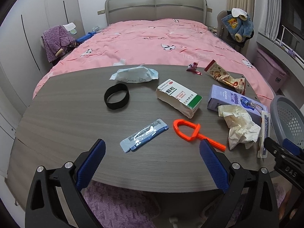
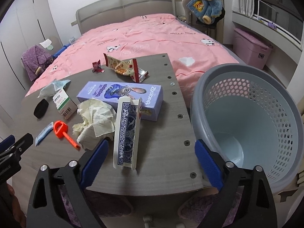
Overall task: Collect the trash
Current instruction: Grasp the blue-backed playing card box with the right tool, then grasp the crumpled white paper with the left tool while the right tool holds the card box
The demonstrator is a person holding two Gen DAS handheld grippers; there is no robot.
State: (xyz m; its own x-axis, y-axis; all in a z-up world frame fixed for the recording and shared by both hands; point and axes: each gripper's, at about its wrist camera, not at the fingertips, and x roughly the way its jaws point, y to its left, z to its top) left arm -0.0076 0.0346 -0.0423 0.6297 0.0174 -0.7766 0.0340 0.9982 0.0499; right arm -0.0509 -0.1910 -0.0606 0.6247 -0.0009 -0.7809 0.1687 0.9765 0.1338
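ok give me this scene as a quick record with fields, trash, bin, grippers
surface: grey wood table at the foot of a pink bed
trash nearest right gripper: playing card box, crumpled paper
trash nearest left gripper: blue sachet, orange plastic piece
bin: grey basket, beside the table, nothing visible inside
left gripper: open, holding nothing
right gripper: open, holding nothing

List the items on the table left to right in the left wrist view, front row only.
Blue sachet → orange plastic clip → crumpled paper → playing-card box → grey basket off the table's right edge.
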